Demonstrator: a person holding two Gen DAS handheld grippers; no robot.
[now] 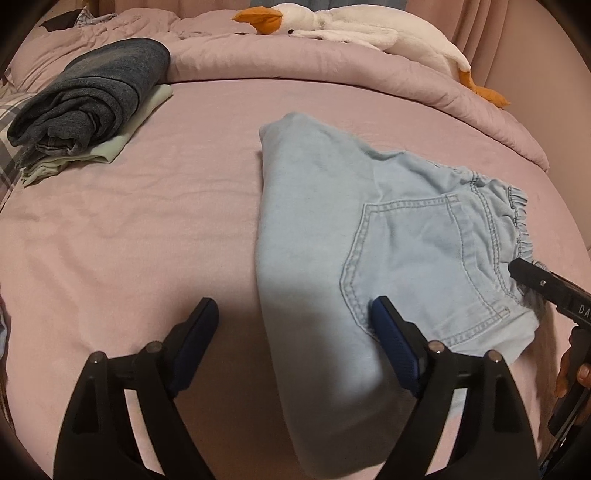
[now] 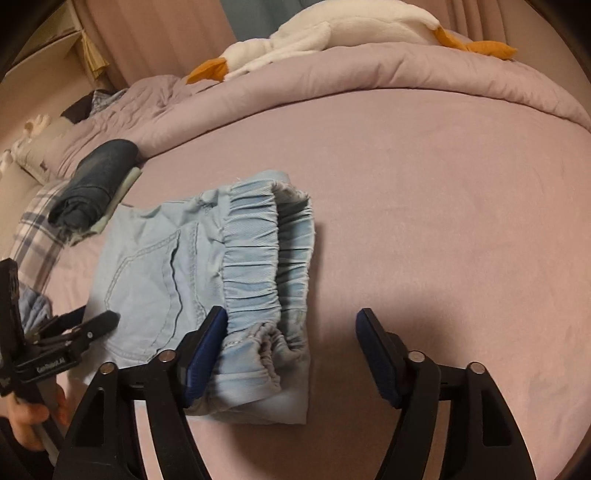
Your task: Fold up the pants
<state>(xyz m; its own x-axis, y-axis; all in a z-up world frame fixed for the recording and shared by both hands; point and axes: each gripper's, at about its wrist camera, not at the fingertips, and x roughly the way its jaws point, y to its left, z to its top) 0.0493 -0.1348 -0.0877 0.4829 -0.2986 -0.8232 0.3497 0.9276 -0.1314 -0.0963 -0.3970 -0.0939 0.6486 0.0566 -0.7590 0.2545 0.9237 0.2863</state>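
Both sets of jaws stand wide and grip nothing. The left gripper hovers over the near folded edge of the pants, one pad on the pale denim, the other over bare sheet. The right gripper sits at the waistband end, its left pad touching or just above the gathered elastic, its right pad over open bed.

The pants lie in a compact folded bundle on the pink sheet, back pocket up, spanning the space between the two grippers. Light denim like this looks soft and limp, likely to sag and slide out of its fold if lifted by one corner. The thick elastic waistband is the firmest spot to pinch; the doubled fold edge at the left jaws is the other sound hold.

Beyond the jaws, a stack of folded clothes rests well apart to the far left, dark jeans on top. The rolled duvet and a plush goose line the far side, curtains behind.
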